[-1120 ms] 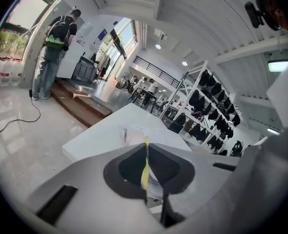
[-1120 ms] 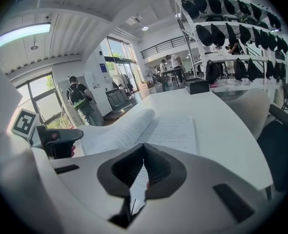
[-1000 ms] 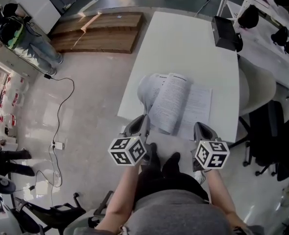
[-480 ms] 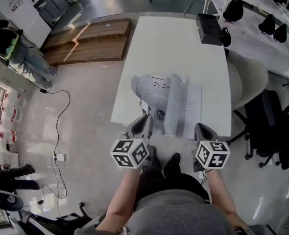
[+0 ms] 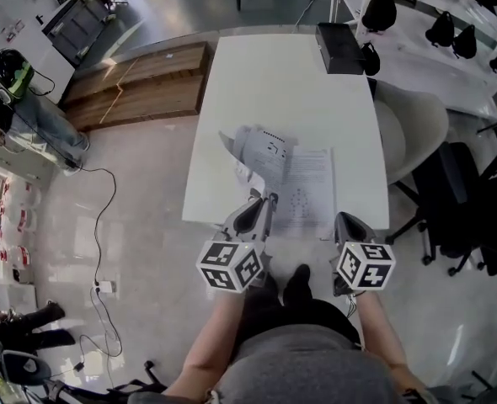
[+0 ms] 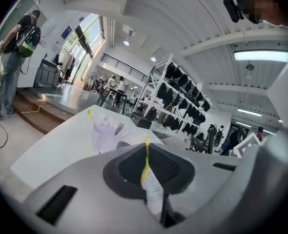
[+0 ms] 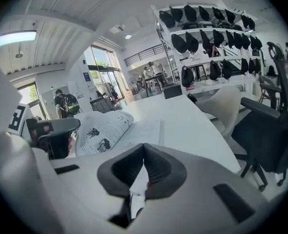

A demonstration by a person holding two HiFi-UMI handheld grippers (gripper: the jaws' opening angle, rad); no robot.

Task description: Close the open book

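Though open, book in left claw

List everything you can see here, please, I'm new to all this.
table: one, white, centre.
open book: one, white printed pages, on the table's near edge, left pages lifted and curling.
box: one, black, at the table's far right corner.
chairs: two, a white one and a black one, right of the table.
wooden platform: one, brown, on the floor to the left.
cable: one, black, trailing over the floor on the left.
shelves: white, far right, many black items on them.
bystander: one, far left.
left gripper: grey, shut on a page of the book.
right gripper: grey, shut on the book's near right edge.
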